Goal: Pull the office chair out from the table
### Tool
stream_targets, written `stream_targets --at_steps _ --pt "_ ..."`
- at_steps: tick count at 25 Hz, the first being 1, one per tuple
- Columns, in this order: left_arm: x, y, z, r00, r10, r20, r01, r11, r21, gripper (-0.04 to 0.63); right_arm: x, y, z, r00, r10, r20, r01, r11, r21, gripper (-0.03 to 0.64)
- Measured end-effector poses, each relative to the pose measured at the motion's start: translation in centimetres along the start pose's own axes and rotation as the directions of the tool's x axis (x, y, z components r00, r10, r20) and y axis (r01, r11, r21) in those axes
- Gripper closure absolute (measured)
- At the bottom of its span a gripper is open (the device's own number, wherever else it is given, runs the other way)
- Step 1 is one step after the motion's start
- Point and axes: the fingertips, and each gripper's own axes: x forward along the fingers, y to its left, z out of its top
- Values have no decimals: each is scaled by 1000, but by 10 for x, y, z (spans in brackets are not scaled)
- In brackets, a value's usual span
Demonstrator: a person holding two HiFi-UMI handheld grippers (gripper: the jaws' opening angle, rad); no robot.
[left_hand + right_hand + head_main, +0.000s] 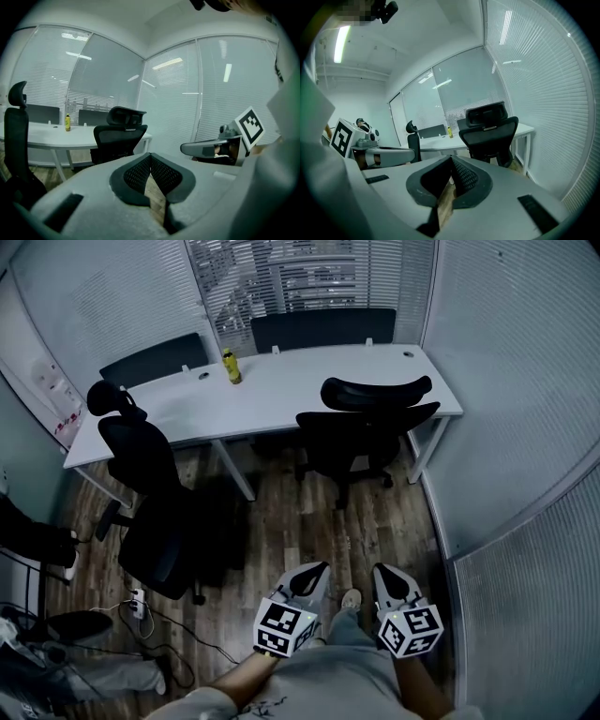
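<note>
Both grippers are closed with nothing between their jaws. The left gripper [314, 573] and the right gripper [384, 573] hang side by side low over the wood floor [281, 531], close in front of the person, and point toward the table [309, 381]. Both are well apart from the furniture. The white table runs across a small room walled in glass with blinds. The office chair [370, 423] stands close against the table's near edge, toward its right end. Its back and headrest face the person, and neither gripper touches it. A second chair [141, 474], black with a headrest, stands off the table's near-left corner, clear of the top. Two more chair backs [323, 329] show beyond the far edge. A yellow bottle [231, 367] stands upright on the table near its far edge, left of the middle; it is too small to tell what is in it. A power strip [138, 601] with cables lies on the floor below the second chair.
</note>
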Motion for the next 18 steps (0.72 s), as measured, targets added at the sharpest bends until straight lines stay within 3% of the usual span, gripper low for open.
stream_targets --at_steps 18 --pt "111 44 55 998 58 5 -58 998 -25 584 92 -88 68 998 57 14 -57 998 -42 611"
